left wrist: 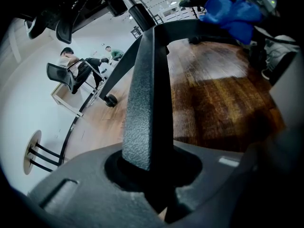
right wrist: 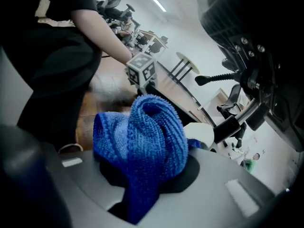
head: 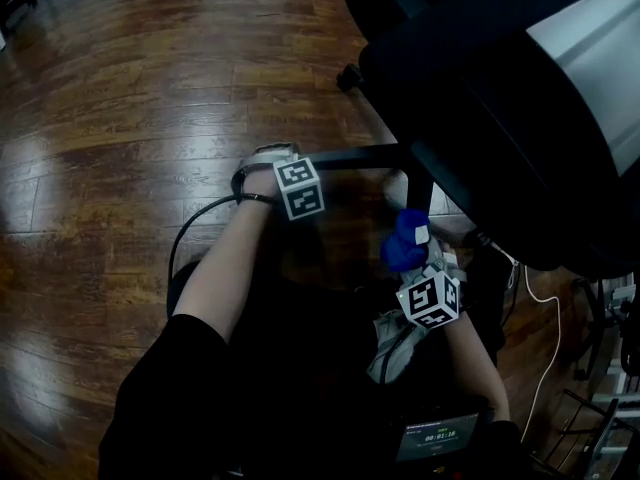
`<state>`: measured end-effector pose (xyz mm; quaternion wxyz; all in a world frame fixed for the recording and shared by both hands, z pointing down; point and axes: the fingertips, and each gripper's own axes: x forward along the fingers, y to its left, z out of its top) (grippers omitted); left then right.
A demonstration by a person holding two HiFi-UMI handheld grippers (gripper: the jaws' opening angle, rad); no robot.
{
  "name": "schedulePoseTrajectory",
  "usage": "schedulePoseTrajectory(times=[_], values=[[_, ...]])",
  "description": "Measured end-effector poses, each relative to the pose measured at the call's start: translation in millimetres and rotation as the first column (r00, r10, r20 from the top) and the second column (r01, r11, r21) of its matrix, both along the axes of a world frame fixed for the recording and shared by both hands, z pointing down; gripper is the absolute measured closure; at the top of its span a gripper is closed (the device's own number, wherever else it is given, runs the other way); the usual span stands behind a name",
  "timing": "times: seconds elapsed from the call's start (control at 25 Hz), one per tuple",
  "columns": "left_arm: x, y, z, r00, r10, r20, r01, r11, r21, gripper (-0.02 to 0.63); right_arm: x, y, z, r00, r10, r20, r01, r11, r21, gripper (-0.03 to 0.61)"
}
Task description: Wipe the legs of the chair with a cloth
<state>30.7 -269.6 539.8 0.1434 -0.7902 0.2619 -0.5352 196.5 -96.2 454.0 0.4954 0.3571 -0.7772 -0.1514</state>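
A black office chair [head: 500, 98] leans over at the upper right of the head view, its base legs turned toward me. My left gripper [head: 285, 163] is shut on one black textured leg [left wrist: 145, 103], which runs up from between the jaws to the hub. My right gripper [head: 415, 263] sits lower right, shut on a bunched blue cloth [head: 405, 240] beside another leg [head: 421, 193]. The blue cloth [right wrist: 142, 137] fills the right gripper view and hides the fingertips there. From the left gripper view the blue cloth [left wrist: 232, 11] shows at the top right.
Dark wooden floor [head: 130, 108] spreads to the left. A chair caster [head: 348, 76] sits near the top centre. A white cable [head: 540, 298] trails on the right by a metal frame [head: 600, 408]. People and another chair [left wrist: 71, 72] are far off.
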Motion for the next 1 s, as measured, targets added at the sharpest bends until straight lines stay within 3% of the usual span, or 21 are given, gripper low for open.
schedulePoseTrajectory(times=[0.16, 0.32, 0.48, 0.72, 0.88, 1.0], values=[[0, 0, 0, 1.000, -0.005, -0.001, 0.005, 1.000, -0.006, 0.535, -3, 40, 10, 1.000, -0.001, 0.005, 0.001, 0.998, -0.059, 0.489], [0, 0, 0, 1.000, -0.011, -0.001, 0.011, 1.000, -0.009, 0.535, -1, 29, 13, 0.999, 0.027, -0.020, -0.028, 0.996, -0.081, 0.489], [0, -1, -1, 1.000, -0.012, -0.003, 0.012, 1.000, -0.006, 0.535, 6, -28, 1, 0.998, 0.057, -0.033, -0.057, 0.998, -0.009, 0.489], [2, -1, -1, 1.000, -0.001, -0.004, 0.001, 1.000, 0.006, 0.535, 18, -113, -27, 0.990, 0.130, 0.047, -0.133, 0.989, 0.068, 0.489], [0, -2, -1, 1.000, 0.006, 0.000, -0.006, 1.000, 0.018, 0.535, 16, -112, -30, 0.989, 0.140, 0.042, -0.144, 0.983, 0.115, 0.491], [0, -1, -1, 1.000, 0.005, 0.002, -0.005, 1.000, 0.026, 0.535, 13, -86, -22, 0.991, 0.131, 0.025, -0.132, 0.988, 0.084, 0.489]])
